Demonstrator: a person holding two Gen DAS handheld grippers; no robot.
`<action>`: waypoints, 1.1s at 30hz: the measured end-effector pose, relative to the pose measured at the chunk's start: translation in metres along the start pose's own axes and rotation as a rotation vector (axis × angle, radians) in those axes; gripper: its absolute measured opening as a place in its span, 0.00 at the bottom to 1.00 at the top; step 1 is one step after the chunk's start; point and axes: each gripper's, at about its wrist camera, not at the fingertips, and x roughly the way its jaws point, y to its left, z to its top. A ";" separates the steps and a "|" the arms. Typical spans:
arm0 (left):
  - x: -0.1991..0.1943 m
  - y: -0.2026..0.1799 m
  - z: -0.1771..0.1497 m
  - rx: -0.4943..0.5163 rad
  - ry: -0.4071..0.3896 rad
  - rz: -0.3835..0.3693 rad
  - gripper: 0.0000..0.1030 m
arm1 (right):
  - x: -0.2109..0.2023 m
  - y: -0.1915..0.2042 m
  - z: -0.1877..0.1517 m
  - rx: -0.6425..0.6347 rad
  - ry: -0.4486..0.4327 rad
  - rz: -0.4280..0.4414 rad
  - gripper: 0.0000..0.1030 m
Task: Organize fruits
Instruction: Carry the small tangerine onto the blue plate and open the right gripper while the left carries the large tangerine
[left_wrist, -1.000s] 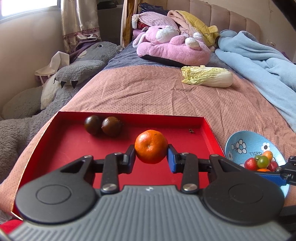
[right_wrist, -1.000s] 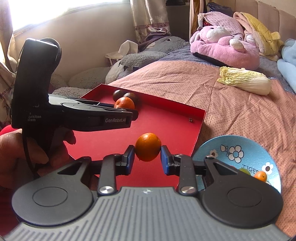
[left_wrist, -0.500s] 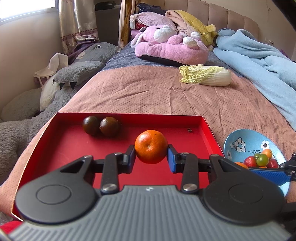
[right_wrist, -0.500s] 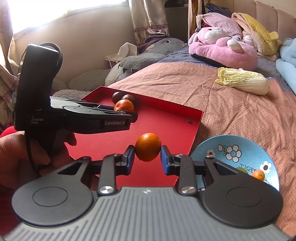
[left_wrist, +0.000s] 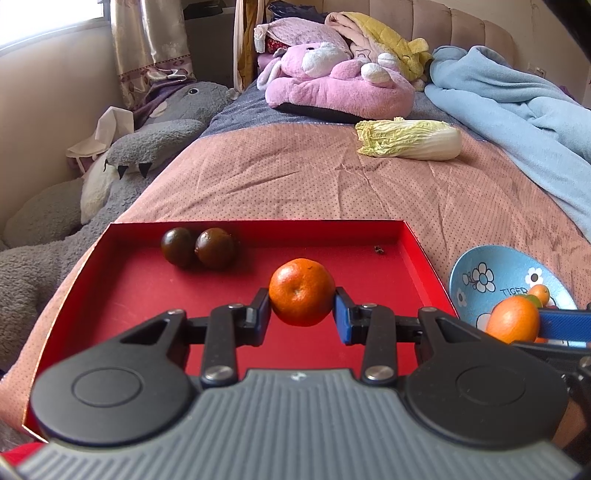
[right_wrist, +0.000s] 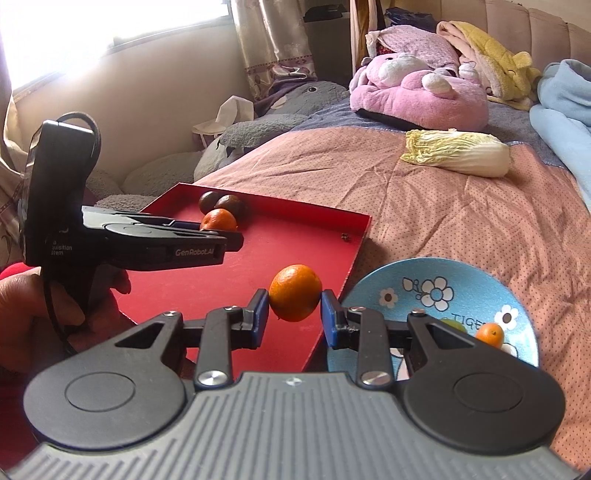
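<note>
My left gripper is shut on a mandarin, held above the red tray. Two dark brown fruits lie side by side at the tray's far left. My right gripper is shut on a smaller orange fruit, above the tray's right edge beside the blue flowered bowl. The right wrist view shows the left gripper from the side with its mandarin. In the left wrist view the right gripper's fruit shows in front of the bowl. A small orange fruit lies in the bowl.
The tray and bowl rest on a pink dotted bedspread. A napa cabbage lies farther back. A pink plush toy, a blue blanket and a grey plush shark surround the bed. A hand holds the left gripper.
My right gripper has shifted left with its orange fruit, which now comes into the left wrist view in front of the bowl. The left gripper has stayed put with its mandarin.
</note>
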 end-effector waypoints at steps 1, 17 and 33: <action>0.000 0.000 0.000 0.003 -0.001 0.001 0.38 | -0.002 -0.002 0.000 0.004 -0.004 -0.004 0.34; -0.002 -0.011 -0.003 0.053 -0.008 -0.009 0.38 | -0.031 -0.070 -0.022 0.095 -0.020 -0.132 0.34; -0.005 -0.054 -0.017 0.148 -0.036 -0.095 0.38 | -0.030 -0.104 -0.075 0.114 0.091 -0.207 0.34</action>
